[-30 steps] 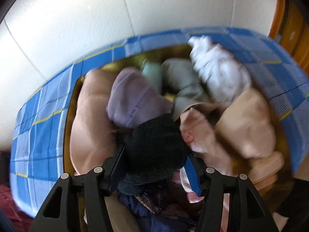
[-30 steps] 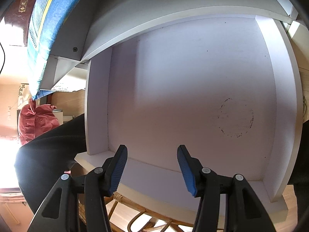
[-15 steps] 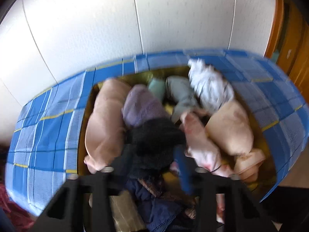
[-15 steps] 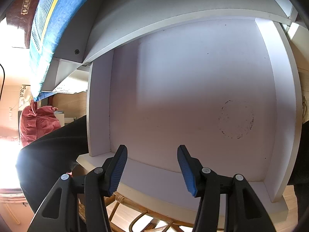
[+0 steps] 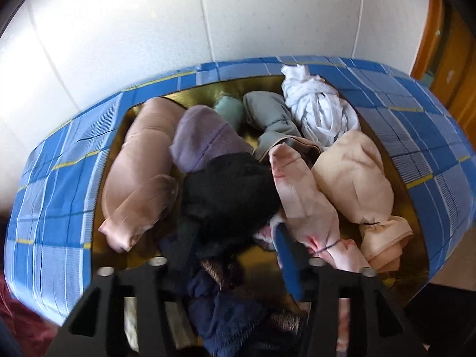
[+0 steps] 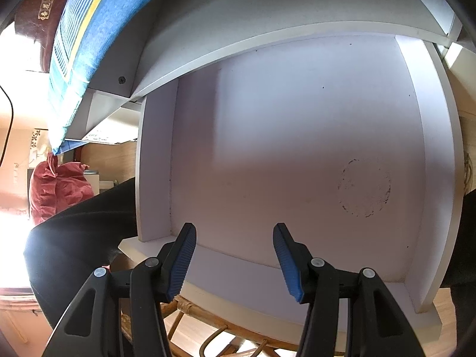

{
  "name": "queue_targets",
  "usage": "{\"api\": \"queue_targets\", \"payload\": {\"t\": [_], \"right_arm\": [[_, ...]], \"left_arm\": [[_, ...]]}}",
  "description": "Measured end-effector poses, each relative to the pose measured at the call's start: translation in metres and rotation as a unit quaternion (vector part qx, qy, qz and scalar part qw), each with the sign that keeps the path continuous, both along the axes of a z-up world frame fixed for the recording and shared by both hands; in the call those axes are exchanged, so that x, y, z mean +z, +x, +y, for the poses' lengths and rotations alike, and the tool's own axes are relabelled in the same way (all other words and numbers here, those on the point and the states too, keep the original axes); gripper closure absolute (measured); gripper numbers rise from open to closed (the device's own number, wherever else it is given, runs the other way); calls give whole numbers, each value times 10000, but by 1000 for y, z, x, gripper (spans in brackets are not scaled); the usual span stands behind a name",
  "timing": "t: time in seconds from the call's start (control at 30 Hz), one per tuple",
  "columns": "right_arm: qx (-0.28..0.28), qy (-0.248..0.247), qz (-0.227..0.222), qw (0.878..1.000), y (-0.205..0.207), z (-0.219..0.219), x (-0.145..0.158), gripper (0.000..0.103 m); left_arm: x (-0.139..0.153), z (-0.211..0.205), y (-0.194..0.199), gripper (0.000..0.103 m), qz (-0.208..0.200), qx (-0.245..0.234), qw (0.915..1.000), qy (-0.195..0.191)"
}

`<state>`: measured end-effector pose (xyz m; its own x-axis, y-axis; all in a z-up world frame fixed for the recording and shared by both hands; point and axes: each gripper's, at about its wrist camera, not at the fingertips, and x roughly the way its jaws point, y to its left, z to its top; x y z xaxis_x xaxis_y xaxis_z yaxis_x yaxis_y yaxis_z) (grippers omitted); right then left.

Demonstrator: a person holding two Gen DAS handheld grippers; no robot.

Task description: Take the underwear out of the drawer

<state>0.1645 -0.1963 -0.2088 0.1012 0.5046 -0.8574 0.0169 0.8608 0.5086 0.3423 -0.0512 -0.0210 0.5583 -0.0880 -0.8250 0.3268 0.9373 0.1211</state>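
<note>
Left tongs opening above a gold tray on a blue plaid cloth; the black underwear lies between the parting pads atop rolled garments, pad contact unclear through blur. Right tongs parted, gripping nothing, over the bare white drawer.

A home bedroom, by the signs: a blue checked cloth with yellow lines spread against a white panelled wall, rolled underwear and socks, a white wooden drawer, a red frilled pillow.
</note>
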Motion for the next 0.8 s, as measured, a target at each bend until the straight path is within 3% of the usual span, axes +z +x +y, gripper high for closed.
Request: {"api": "queue_targets", "payload": {"t": [0.07,0.17,0.3,0.5,0.8], "right_arm": [[22,-71,-4,10000,0,1,-1,49],[88,-293,-81,9995,-1,3,0,49],[145,-504,-165,9985,-1,4,0,48],[186,-791,-296,9963,-3,2,1,48],[405,-1143,-676,9903,-13,4,16,39]], "left_arm": [[7,6,-13,23,-160,198,9996,-149],[17,11,-32,20,-336,270,9986,-303],[26,9,-60,8,-604,319,9974,-221],[35,15,-104,2,-880,394,9951,-231],[27,40,-149,1,-783,699,9930,-532]]}}
